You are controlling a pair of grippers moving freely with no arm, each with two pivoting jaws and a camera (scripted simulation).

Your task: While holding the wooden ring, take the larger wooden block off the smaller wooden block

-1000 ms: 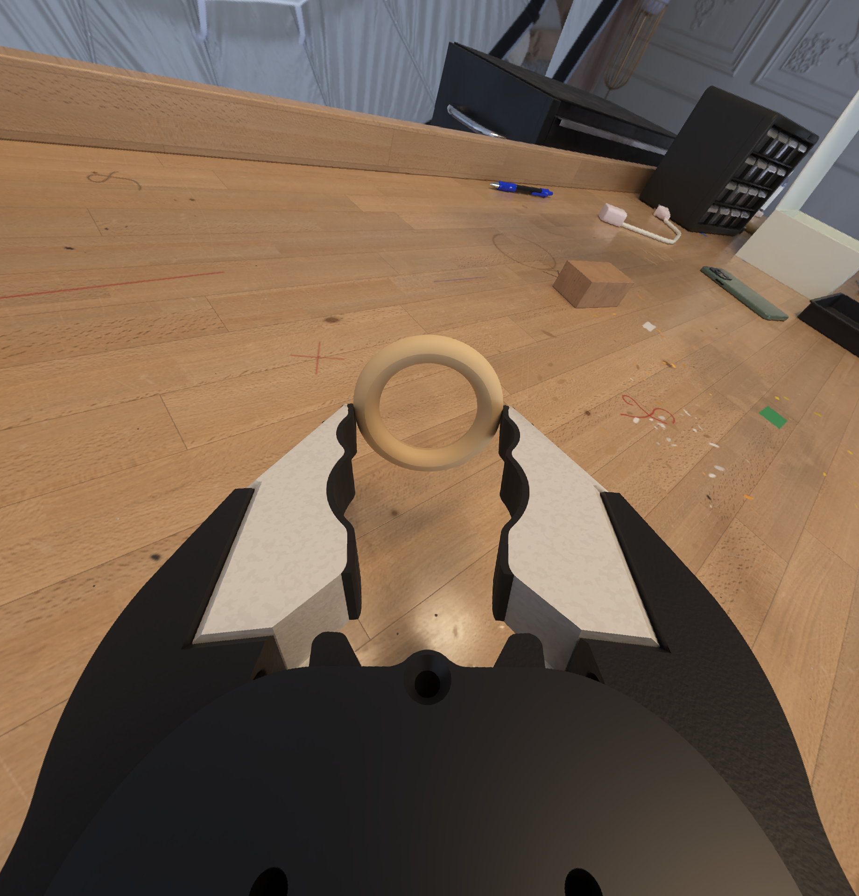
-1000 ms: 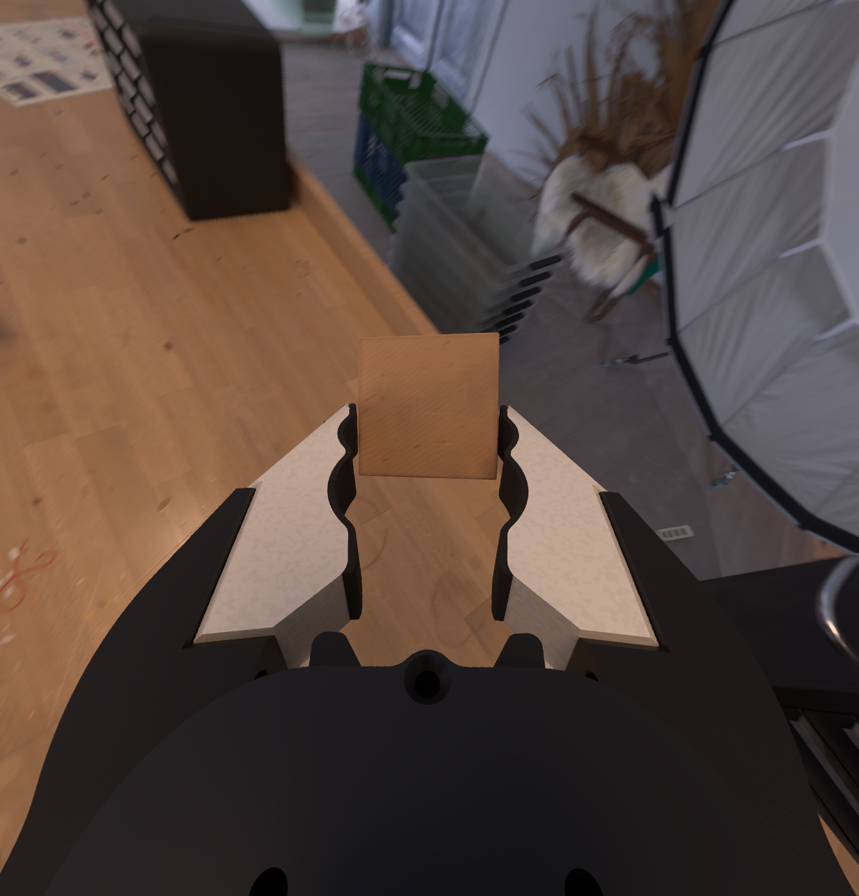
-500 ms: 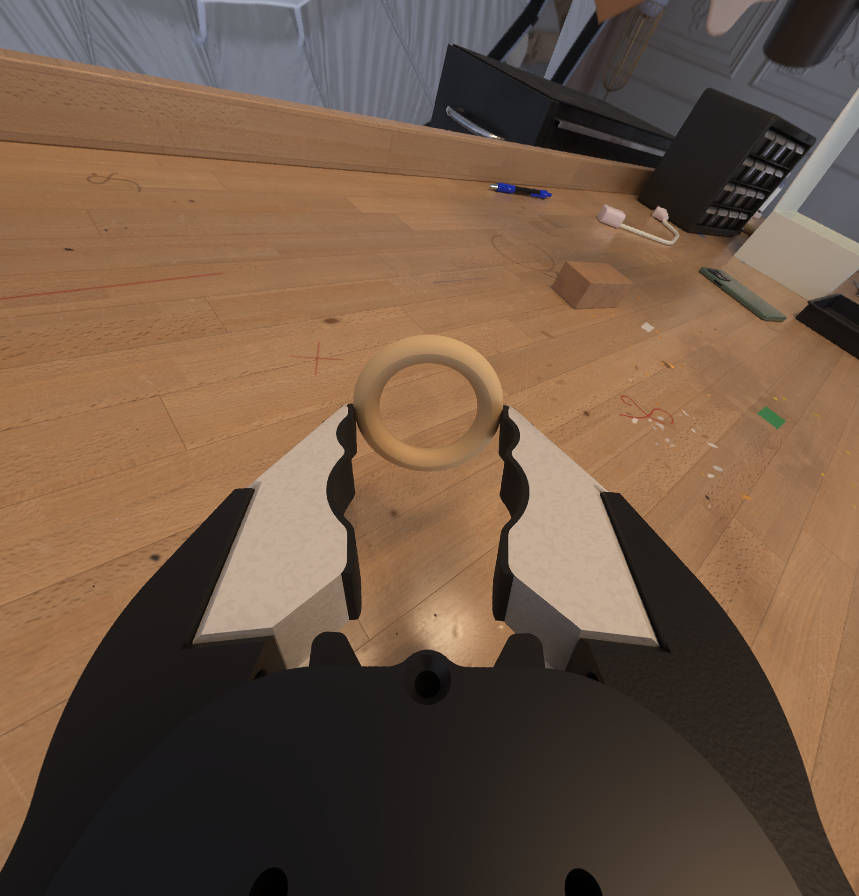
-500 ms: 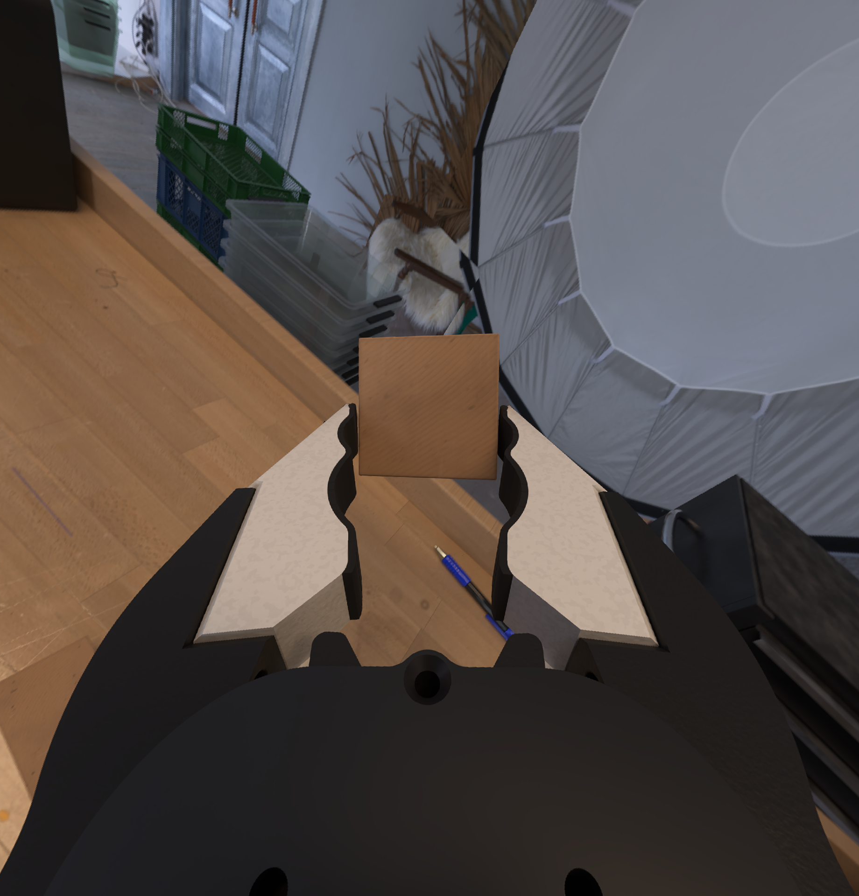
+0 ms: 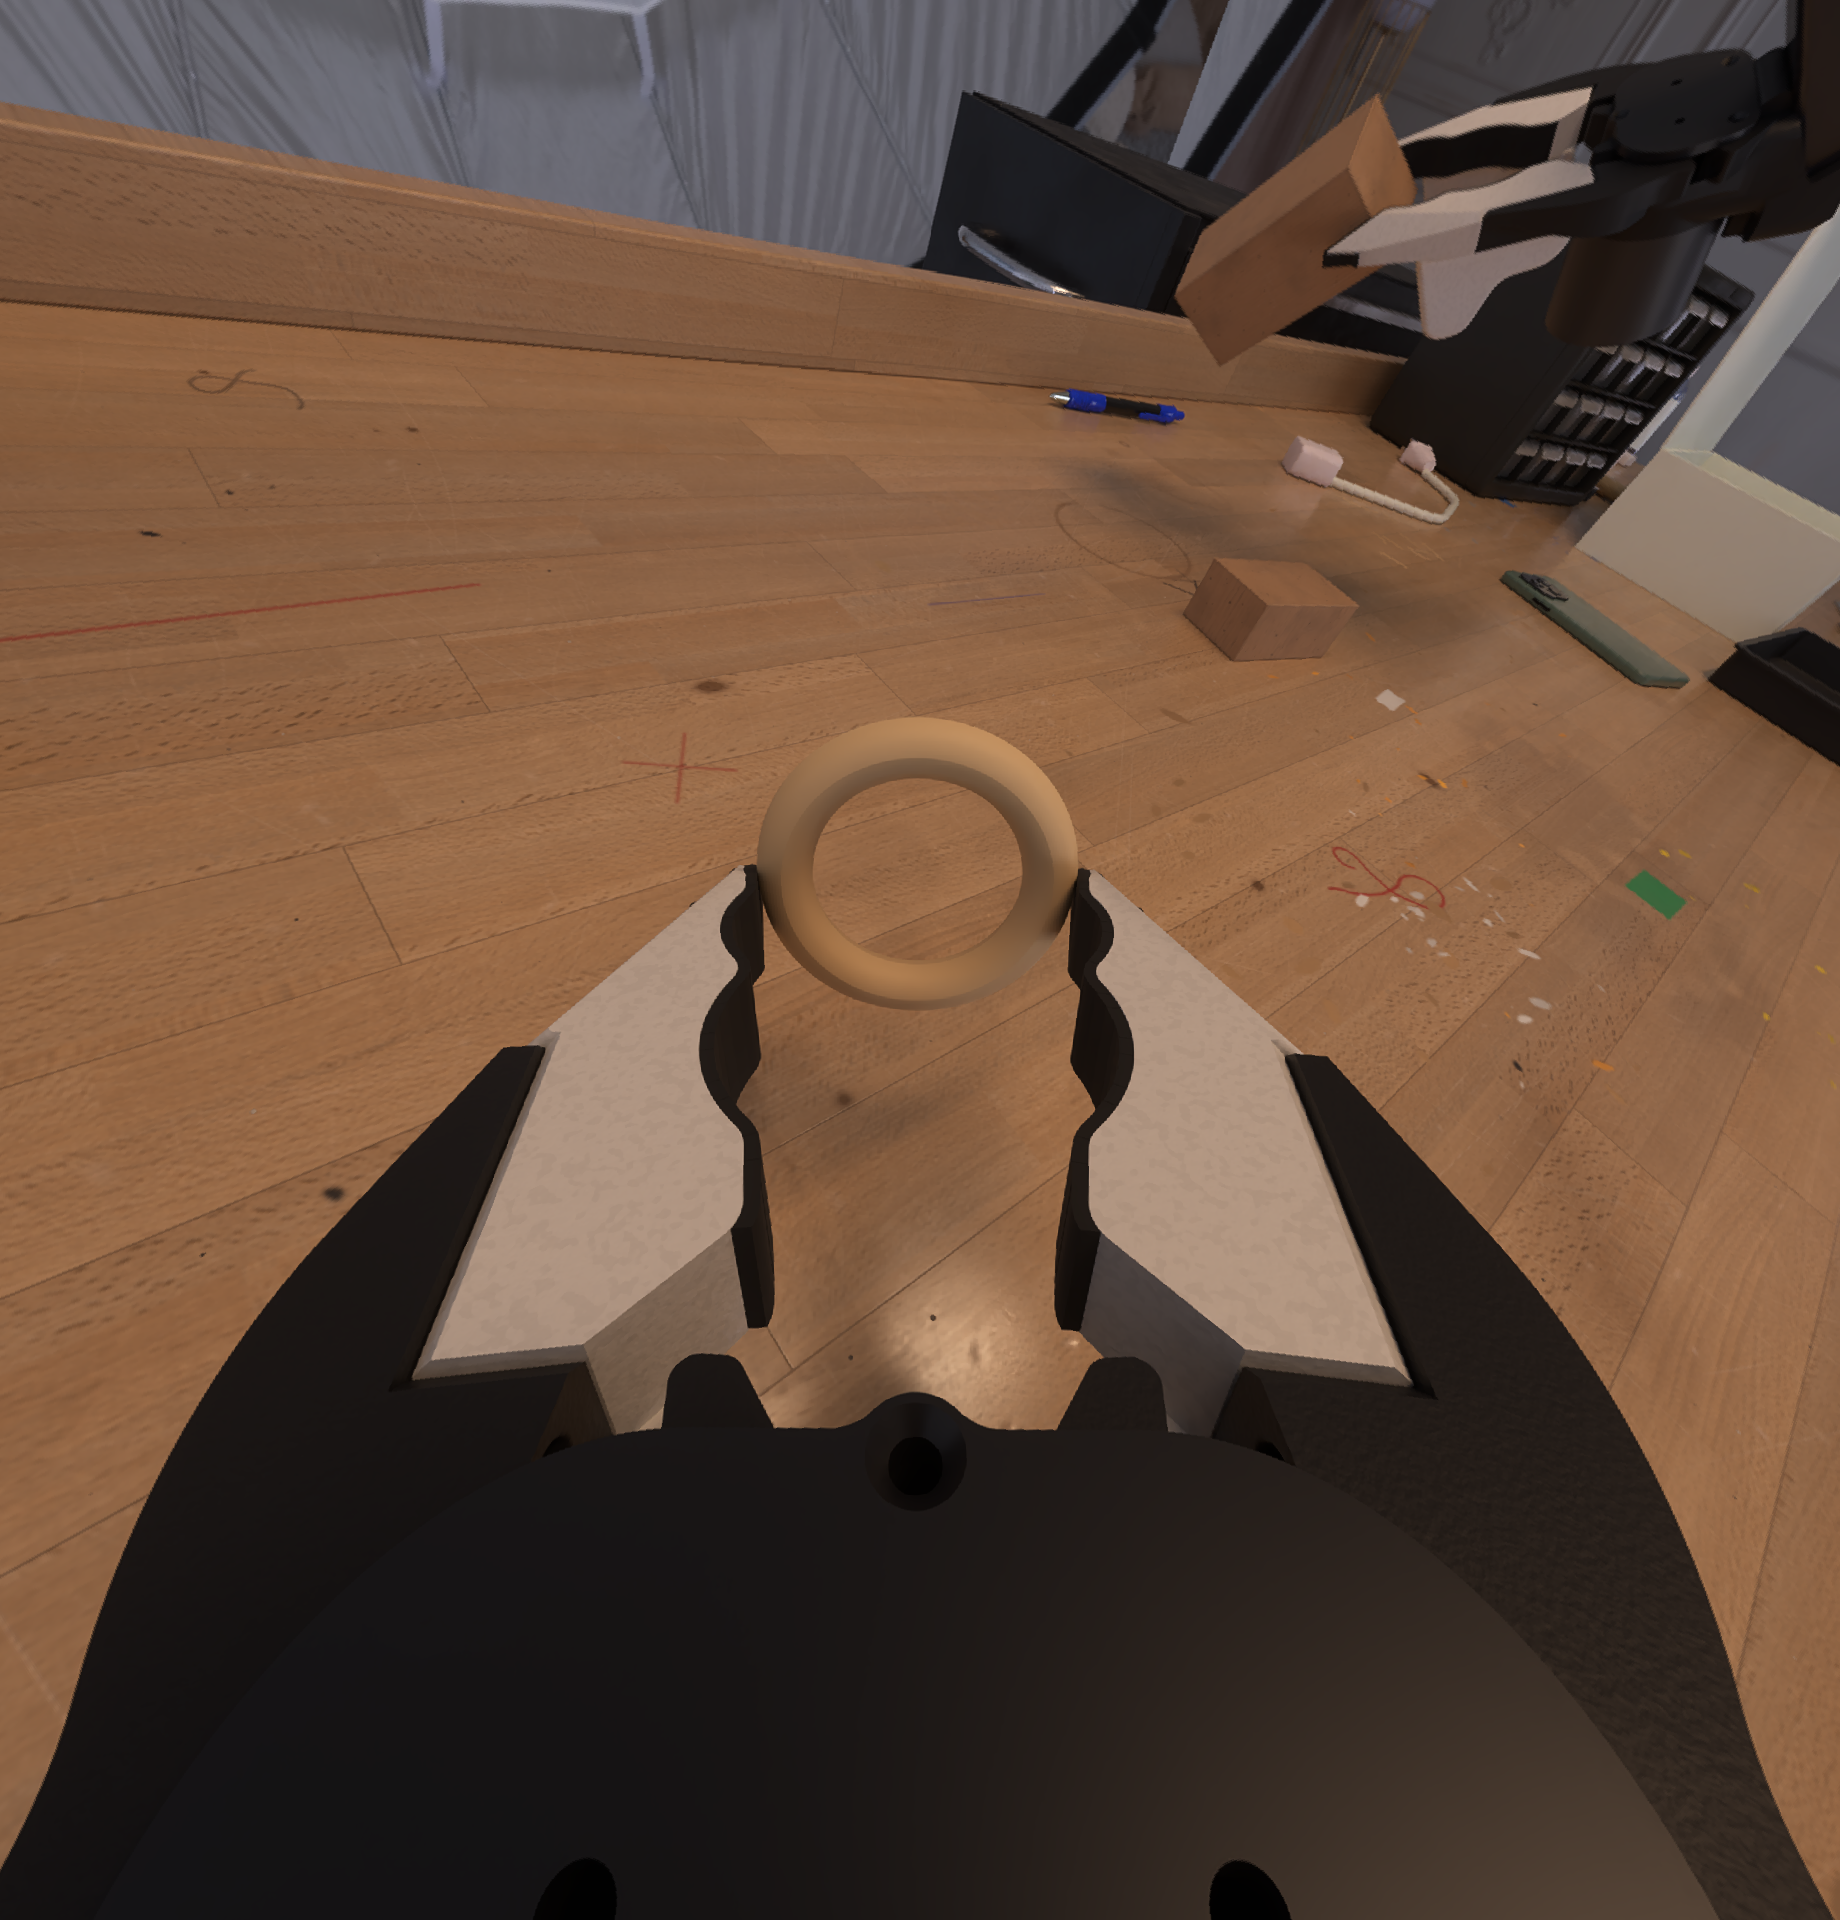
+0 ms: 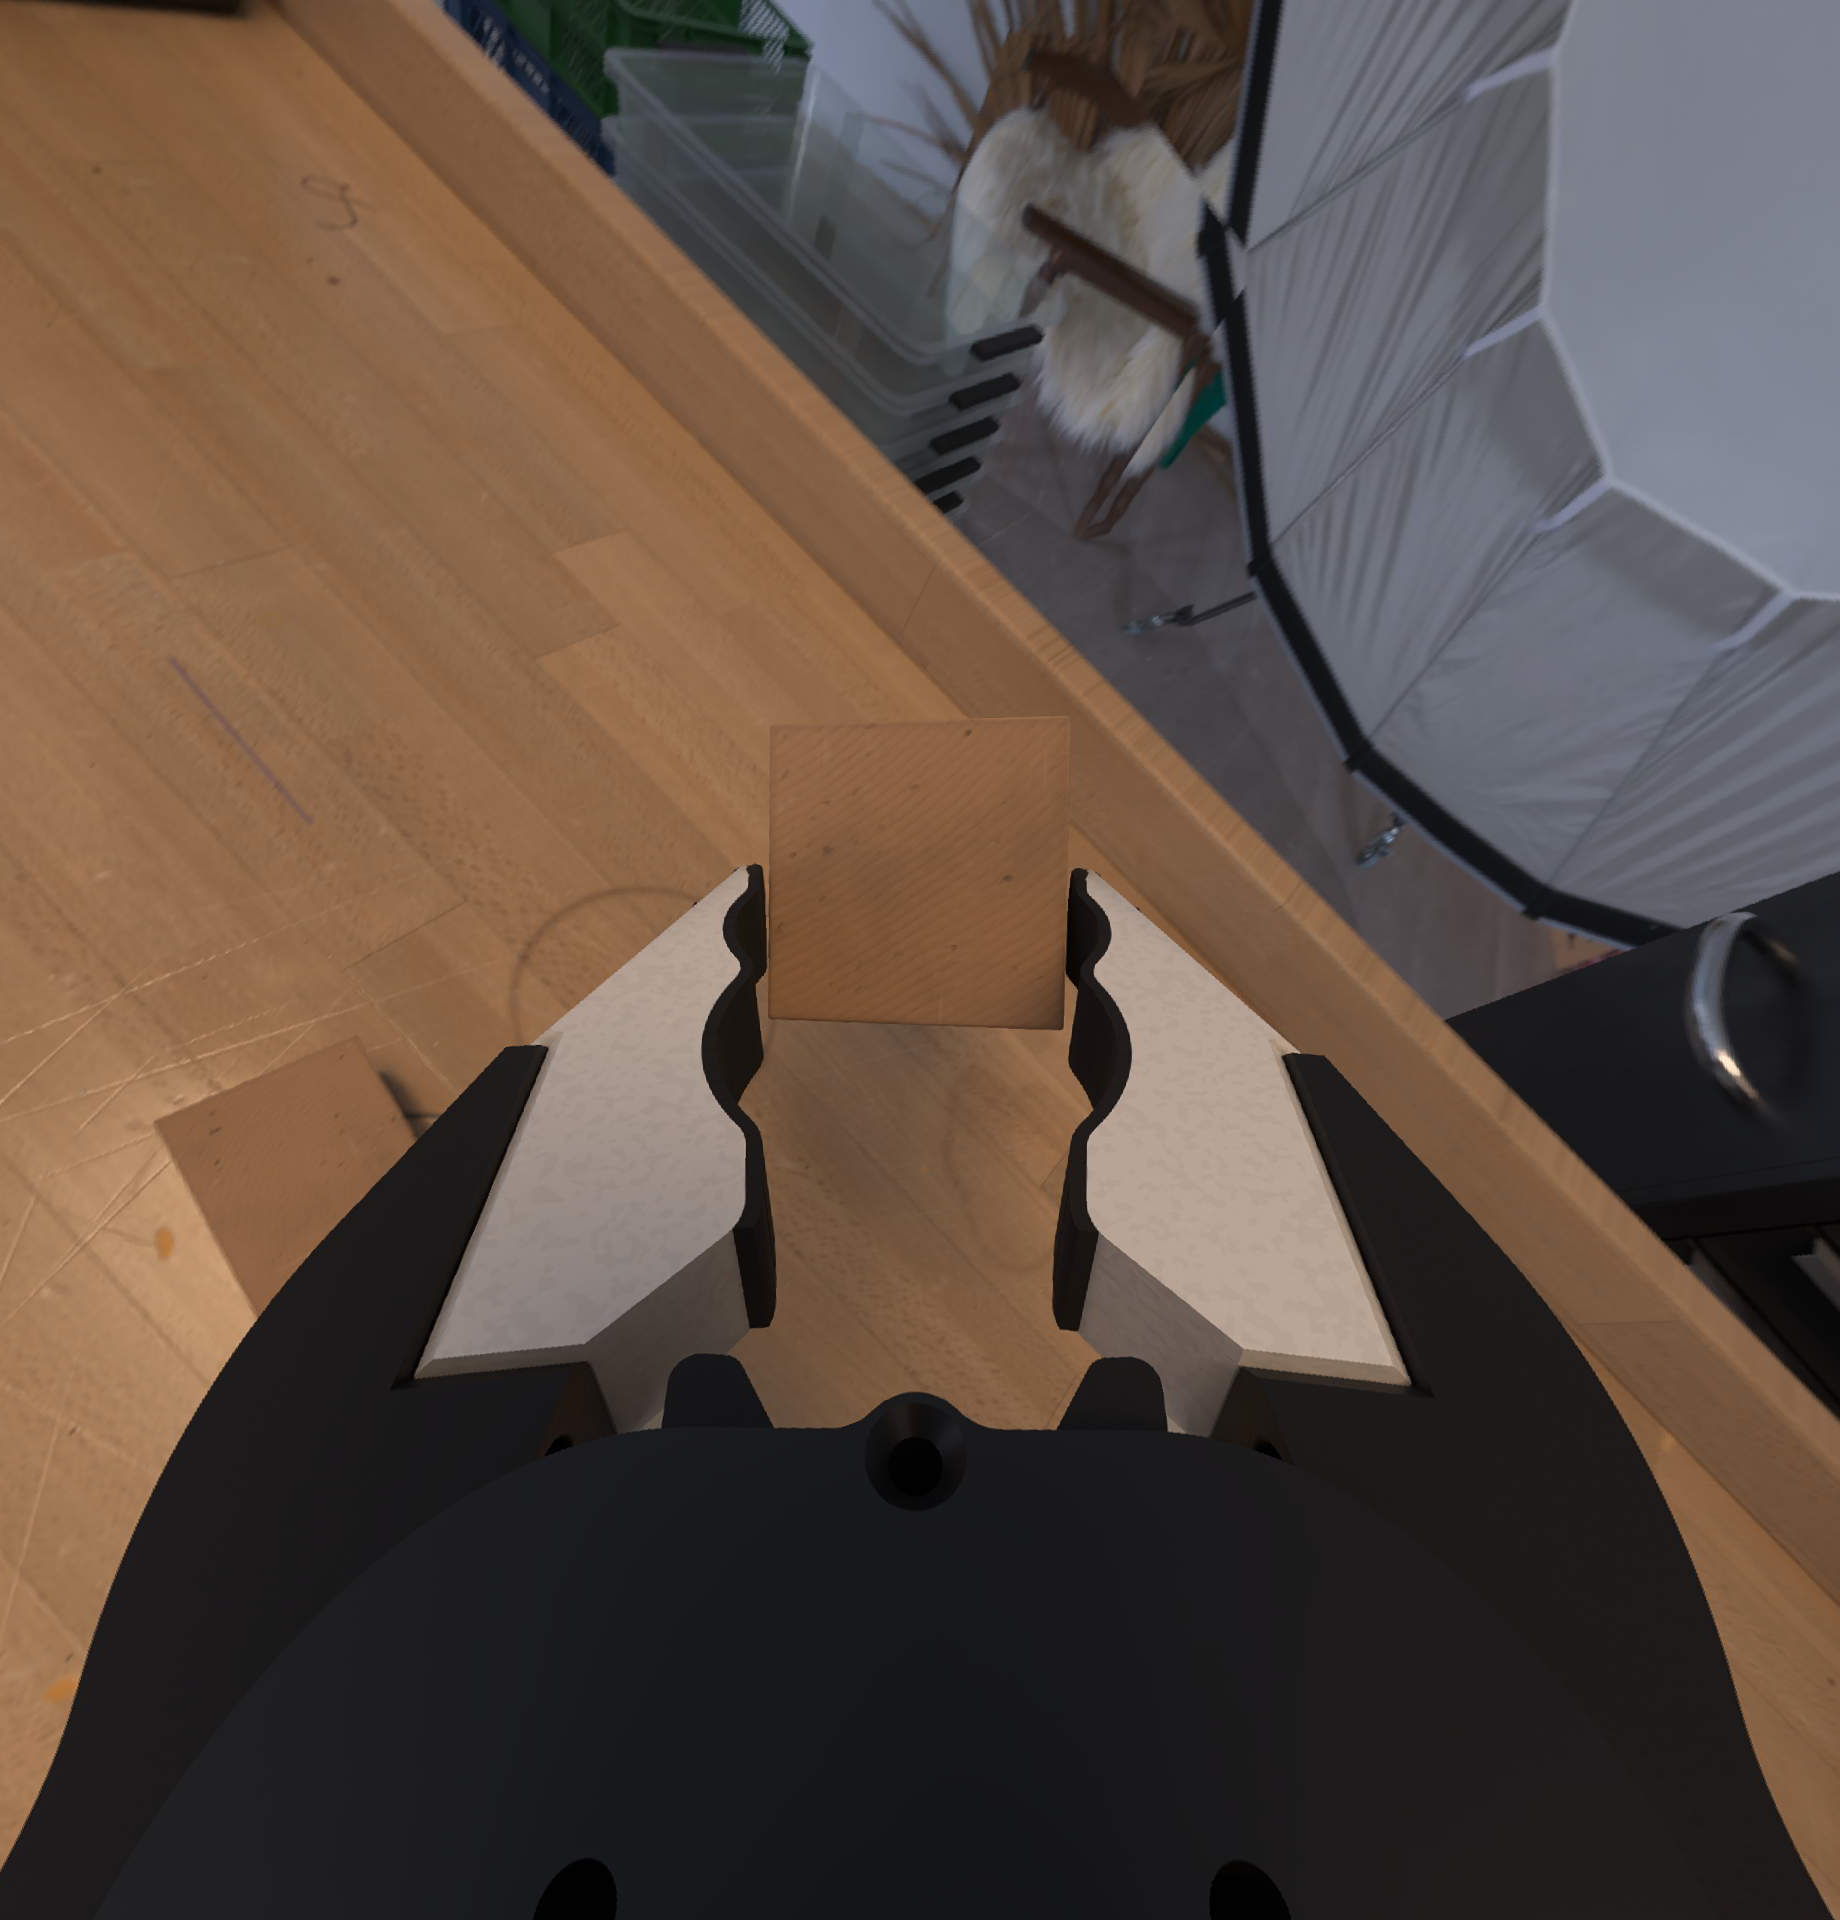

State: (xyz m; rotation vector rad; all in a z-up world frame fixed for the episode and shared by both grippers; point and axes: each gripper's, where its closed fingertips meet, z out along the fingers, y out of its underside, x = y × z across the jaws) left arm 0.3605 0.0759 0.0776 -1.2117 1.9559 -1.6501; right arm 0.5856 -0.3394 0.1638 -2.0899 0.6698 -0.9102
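My left gripper (image 5: pixel 916 914) is shut on the wooden ring (image 5: pixel 791 914) and holds it above the table. My right gripper (image 6: pixel 916 914) is shut on the larger wooden block (image 6: pixel 916 873), held in the air near the table's raised edge. That block (image 5: pixel 1290 229) and the right gripper (image 5: pixel 1352 234) also show at the top right of the left wrist view, high above the table. The smaller wooden block (image 5: pixel 1269 608) lies alone on the table; it also shows at the lower left of the right wrist view (image 6: pixel 282 1153).
A blue pen (image 5: pixel 1113 405), a white cable (image 5: pixel 1373 483), a dark green phone (image 5: pixel 1591 639), a black drawer unit (image 5: pixel 1581 416) and a black tray (image 5: pixel 1799 675) lie at the table's far right. A black cabinet (image 6: pixel 1664 1101) stands beyond the raised edge (image 6: pixel 999 582).
My right gripper has swung down with the larger block, tilting towards the table, and has come into the left wrist view. The left gripper and ring have not moved.
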